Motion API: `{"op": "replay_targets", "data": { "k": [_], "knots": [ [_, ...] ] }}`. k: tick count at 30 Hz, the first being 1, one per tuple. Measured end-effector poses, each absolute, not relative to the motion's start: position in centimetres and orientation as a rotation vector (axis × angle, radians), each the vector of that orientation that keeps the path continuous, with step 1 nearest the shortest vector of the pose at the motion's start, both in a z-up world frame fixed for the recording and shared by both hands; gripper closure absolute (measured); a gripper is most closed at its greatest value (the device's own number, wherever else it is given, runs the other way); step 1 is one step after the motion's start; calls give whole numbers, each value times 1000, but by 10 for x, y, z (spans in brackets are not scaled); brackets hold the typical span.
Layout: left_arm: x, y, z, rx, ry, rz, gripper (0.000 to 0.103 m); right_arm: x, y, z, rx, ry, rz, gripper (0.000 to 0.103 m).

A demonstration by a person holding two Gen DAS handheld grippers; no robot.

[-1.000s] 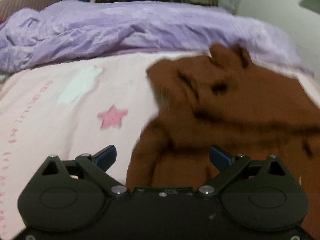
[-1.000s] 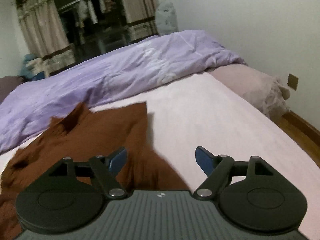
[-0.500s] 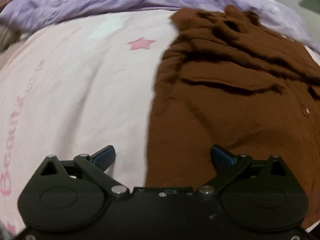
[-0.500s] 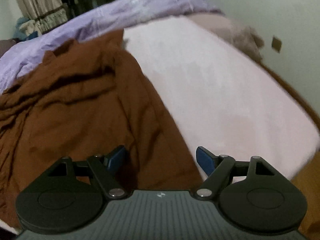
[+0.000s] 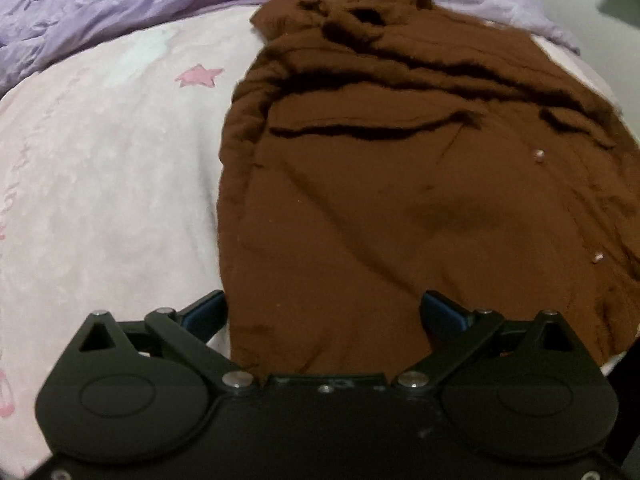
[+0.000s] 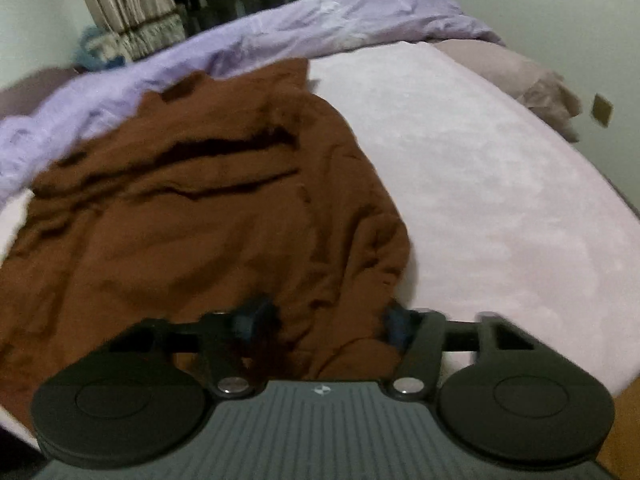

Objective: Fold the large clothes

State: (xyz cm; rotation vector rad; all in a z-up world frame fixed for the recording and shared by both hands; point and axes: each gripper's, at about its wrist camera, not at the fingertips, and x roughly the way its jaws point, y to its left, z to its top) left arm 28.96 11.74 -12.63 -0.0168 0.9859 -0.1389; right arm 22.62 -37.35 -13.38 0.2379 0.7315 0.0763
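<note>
A large brown garment (image 5: 400, 184) lies crumpled on the pink bed sheet (image 5: 100, 184), with small pale buttons near its right side. My left gripper (image 5: 324, 312) is open, its blue fingertips spread over the garment's near left hem. In the right wrist view the same brown garment (image 6: 200, 216) spreads to the left. My right gripper (image 6: 324, 324) is narrower, its blurred fingertips partly closed around a bunched fold at the garment's near right edge; how firmly it holds is unclear.
A rumpled purple duvet (image 5: 140, 4) lies across the far side of the bed and shows in the right wrist view (image 6: 300, 28). A pillow (image 6: 532, 84) sits at the far right by the wall. Curtains (image 6: 124, 8) hang behind. Wooden floor (image 6: 624, 428) shows at the right.
Both grippers dropped toward the garment's near edge. The right gripper's fingers have moved closer together around a fold of fabric. The left stays wide open.
</note>
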Motion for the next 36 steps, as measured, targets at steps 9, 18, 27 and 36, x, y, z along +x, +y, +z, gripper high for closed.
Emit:
{"op": "replay_targets", "data": {
  "k": [9,18,27,36],
  "knots": [
    [299,124,-139,-136,969,-149,0,236,-377,-145,258,733,86,13],
    [295,136,-107,-145,911,-80,91,215,-376,-116,335,676,31,89],
    [283,134,-87,15,928,-46,91,196,-367,-103,281,712,-94,88],
    [264,135,-74,4,787,61,15,175,-362,-101,285,610,-355,39]
  ]
}}
